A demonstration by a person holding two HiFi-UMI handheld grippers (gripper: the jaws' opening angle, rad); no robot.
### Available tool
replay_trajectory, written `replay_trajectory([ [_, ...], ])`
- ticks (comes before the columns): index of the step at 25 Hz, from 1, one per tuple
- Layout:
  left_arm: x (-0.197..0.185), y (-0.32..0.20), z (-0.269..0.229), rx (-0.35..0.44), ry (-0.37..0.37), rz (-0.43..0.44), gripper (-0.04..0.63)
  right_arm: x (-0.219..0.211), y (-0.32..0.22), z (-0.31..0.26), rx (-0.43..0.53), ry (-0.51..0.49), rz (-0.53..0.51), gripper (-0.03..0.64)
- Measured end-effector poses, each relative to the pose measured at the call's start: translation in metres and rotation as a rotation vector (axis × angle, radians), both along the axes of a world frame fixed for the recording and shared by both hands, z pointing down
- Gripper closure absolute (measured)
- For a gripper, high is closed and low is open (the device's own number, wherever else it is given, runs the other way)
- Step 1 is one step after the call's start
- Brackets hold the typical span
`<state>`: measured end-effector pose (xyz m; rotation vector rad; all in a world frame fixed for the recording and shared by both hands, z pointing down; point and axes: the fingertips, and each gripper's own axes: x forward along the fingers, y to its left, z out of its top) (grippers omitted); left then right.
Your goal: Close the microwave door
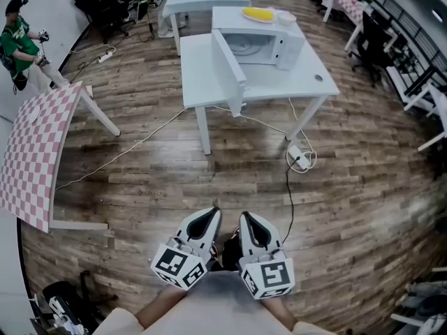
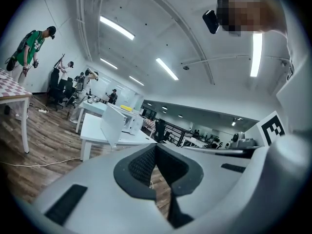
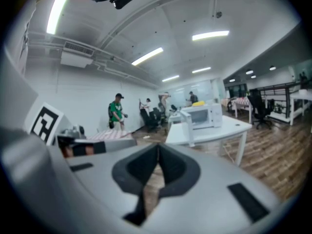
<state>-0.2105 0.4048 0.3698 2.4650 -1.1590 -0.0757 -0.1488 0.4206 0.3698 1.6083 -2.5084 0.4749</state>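
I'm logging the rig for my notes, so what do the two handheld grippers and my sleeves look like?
Both the left gripper and right gripper have pale grey shells with black textured tongs. Each carries a white cube printed with black square markers. The sleeves are light cream.

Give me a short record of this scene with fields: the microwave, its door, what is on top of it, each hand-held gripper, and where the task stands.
microwave: on the pale table, far across the wooden floor from the person
microwave door: swung wide open
on top: a yellow item
left hand-held gripper: jaws together, empty, close to the body
right hand-held gripper: jaws together, empty, beside the left one
task: not yet begun; neither gripper is near the door
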Motion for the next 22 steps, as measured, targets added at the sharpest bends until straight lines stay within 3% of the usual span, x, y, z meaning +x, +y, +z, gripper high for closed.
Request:
replay_trajectory([
  [10, 0.046, -0.042, 0.001, -0.009, 0.008, 0.014, 0.581, 0.040, -0.043, -0.002, 0.009, -0.009, -0.011, 0.594],
  [22, 0.093, -0.070, -0.010, 0.035, -0.026, -0.009, 0.581, 0.091, -0.074, -0.008, 0.058, -0.041, -0.019, 0.594],
])
